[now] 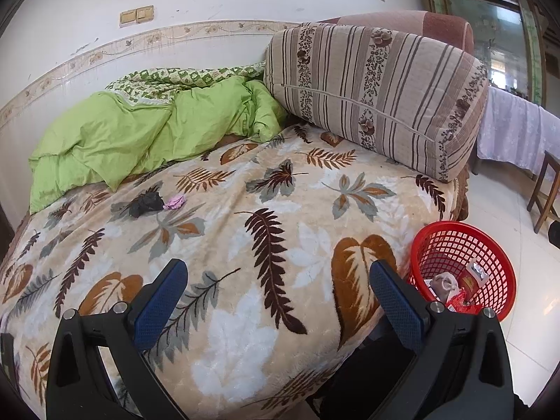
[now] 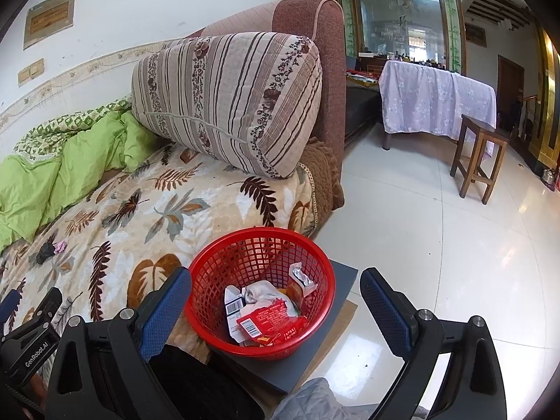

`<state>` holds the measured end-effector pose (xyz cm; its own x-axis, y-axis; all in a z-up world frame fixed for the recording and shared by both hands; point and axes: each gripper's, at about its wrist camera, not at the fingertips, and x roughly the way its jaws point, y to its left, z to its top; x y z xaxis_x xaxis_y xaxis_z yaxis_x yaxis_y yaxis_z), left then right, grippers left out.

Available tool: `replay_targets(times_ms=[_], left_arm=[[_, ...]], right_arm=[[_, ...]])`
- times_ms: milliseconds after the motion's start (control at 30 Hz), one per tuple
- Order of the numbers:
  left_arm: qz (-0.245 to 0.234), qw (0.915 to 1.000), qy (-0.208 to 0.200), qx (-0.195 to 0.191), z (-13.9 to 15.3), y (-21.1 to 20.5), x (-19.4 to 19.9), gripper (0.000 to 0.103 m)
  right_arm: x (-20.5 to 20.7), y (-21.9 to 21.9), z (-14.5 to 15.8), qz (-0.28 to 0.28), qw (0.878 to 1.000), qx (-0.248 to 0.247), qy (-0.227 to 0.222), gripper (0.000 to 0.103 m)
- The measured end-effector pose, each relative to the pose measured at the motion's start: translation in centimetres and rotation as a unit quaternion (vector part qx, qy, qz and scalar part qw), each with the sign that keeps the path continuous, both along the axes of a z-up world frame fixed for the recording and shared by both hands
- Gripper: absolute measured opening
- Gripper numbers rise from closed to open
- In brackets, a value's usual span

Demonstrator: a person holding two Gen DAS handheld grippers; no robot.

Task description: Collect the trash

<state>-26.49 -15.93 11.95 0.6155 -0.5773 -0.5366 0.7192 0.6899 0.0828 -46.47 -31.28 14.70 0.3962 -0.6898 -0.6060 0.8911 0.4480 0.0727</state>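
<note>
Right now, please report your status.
Both claws open, empty: left claw, right claw. Black scrap and pink scrap on blanket. Path clear.

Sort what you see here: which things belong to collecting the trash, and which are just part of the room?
Job:
black crumpled scrap
pink crumpled scrap
red mesh basket with wrappers
left gripper, right gripper, both open

Room:
striped cushion
green quilt
leaf-print blanket
wooden stool
</note>
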Motion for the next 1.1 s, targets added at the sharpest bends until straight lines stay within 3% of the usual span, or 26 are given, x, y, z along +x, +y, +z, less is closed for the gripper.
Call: replay_targets(times_ms=[1100], left_arm=[[-0.003, 1.0, 0.004, -0.006, -0.04, 0.06, 0.27, 0.103]], right_arm=[[0.86, -0.1, -0.42, 0.007, 1.0, 0.005, 0.018, 0.098]])
